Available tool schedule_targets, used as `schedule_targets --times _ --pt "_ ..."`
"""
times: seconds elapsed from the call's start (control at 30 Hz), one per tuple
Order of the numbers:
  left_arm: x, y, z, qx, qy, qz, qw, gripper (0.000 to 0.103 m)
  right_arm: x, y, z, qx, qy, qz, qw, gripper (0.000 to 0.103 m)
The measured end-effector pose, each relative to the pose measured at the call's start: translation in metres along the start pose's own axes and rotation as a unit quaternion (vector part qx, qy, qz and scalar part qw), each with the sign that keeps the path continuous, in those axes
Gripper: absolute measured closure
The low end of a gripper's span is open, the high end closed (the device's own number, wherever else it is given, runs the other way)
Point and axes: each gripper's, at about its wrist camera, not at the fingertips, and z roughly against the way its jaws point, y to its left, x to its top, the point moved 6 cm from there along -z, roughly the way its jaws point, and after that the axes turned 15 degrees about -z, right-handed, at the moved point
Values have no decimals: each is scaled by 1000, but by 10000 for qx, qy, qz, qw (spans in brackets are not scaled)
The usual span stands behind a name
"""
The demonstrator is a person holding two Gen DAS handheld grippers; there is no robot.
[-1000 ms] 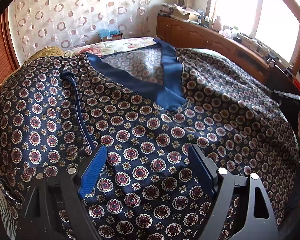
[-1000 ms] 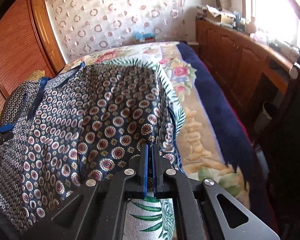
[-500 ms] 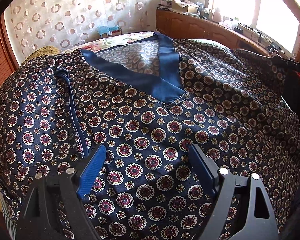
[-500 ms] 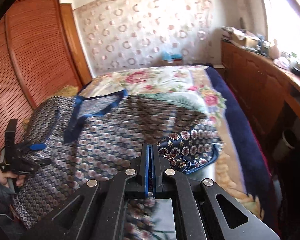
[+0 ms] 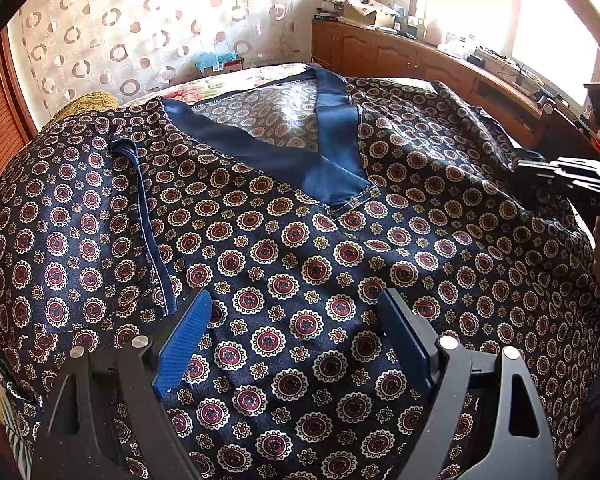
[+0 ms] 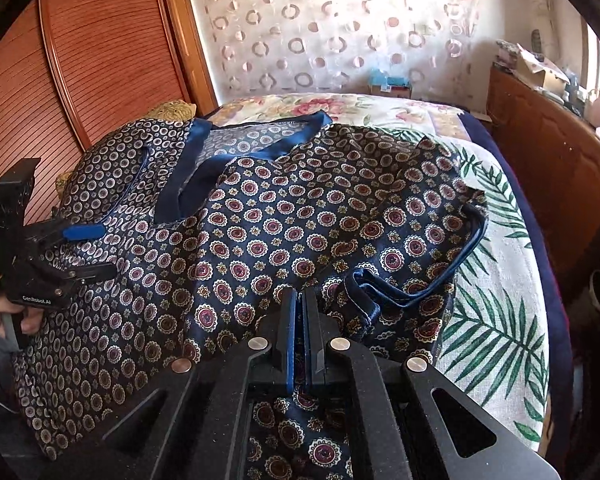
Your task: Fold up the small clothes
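A dark navy patterned shirt [image 5: 300, 240] with a plain blue V-neck band [image 5: 332, 176] lies spread front-up on the bed; it also shows in the right wrist view [image 6: 284, 232]. My left gripper [image 5: 296, 312] is open, its blue pads [image 5: 182, 344] hovering just over the shirt's lower middle. My right gripper [image 6: 298, 300] is shut on the shirt's right side fabric, which is folded over toward the middle, with a blue-edged sleeve [image 6: 412, 280] bunched beside it. The left gripper also shows in the right wrist view [image 6: 76, 252], at the shirt's left side.
The shirt lies on a bed with a floral and palm-leaf cover [image 6: 500, 300]. A wooden wardrobe [image 6: 100, 60] stands left, a wooden sideboard [image 6: 548, 168] with clutter right, a circle-patterned curtain [image 6: 340, 32] behind. A yellow cushion [image 5: 88, 102] lies at the far left.
My right gripper, shut on the shirt's right edge, has lifted it and carried it left over the body, folding that side in. The left gripper stayed open in about the same spot.
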Motion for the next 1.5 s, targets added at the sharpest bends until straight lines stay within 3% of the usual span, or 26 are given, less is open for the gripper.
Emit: schedule_targets --times 0.03,0.2,0.3,0.53,0.77,0.83,0.93,1.0,1.17,1.47,1.5 --pt "0 0 0 0 0 1 10000 17 1 3 5 -41 -51 52 10000 95" --pt "0 0 0 2 1 0 10000 17 12 2 22 -299 -350 148 9988 64" --pt "0 0 0 4 -2 0 10000 17 23 -16 31 -474 -491 -42 9977 61" --pt "0 0 0 5 -2 -1 10000 17 33 -58 7 -1056 -319 -291 9935 60" --pt "0 -1 -3 -6 25 -23 10000 12 45 -77 -23 -892 46 -733 9933 61" --pt "0 0 -3 -10 23 -21 10000 12 52 -77 -22 -804 -32 -711 9942 69" --pt "0 0 -3 -8 23 -23 10000 12 55 -74 -26 -656 -10 -653 9957 92" --pt "0 -1 -3 -8 23 -22 10000 12 59 -67 -25 -460 -85 -582 9972 97" --pt "0 -1 -3 -7 23 -24 10000 12 70 -41 -23 -174 -192 -262 9993 98" --pt "0 -1 -3 -4 23 -23 10000 12 79 -5 -23 -48 -293 80 9995 98" --pt "0 -1 -3 -2 23 -23 10000 12 78 -4 -20 1 -290 81 9995 94"
